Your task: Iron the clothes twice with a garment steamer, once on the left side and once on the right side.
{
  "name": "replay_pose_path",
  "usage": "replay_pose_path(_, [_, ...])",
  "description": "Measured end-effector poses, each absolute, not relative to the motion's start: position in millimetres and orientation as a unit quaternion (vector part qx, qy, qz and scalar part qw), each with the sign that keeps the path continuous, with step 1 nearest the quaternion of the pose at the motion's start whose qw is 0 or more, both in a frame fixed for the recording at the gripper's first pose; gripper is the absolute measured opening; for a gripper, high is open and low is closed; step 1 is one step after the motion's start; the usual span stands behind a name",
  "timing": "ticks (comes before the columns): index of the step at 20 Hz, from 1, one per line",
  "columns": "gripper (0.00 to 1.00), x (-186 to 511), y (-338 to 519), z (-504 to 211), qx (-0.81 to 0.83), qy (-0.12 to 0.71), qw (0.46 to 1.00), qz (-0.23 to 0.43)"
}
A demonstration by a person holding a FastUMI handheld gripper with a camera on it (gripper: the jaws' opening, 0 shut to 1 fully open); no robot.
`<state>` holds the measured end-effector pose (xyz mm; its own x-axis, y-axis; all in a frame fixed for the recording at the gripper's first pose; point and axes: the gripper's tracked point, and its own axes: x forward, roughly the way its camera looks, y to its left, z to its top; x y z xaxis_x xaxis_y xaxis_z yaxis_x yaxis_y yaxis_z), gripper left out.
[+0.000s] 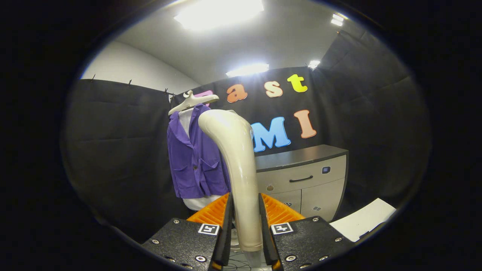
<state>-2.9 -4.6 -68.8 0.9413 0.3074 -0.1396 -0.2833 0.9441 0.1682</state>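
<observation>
- Holding the garment steamer [241, 165] upright by its handle, the tool [245, 220] is closed on it, both fingers pressing the sides.
- Doing the pass well probably means bringing the head close to the fabric and drawing it slowly down one side.
- The purple shirt [194, 158] hangs on a hanger [192, 101], beyond the fingers and just left of the steamer's curved head, near the cabinet [305, 173]; whether they touch, I can't tell.

A white hanger [192, 101] carries the purple shirt [194, 158], hung beside a cabinet [301, 180].
</observation>
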Motion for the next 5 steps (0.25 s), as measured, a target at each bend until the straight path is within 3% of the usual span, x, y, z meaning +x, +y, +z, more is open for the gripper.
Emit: replay_pose_path(5, [0.35, -0.6, -3.1, -71.5, 0.076, 0.09, 0.982, 0.145])
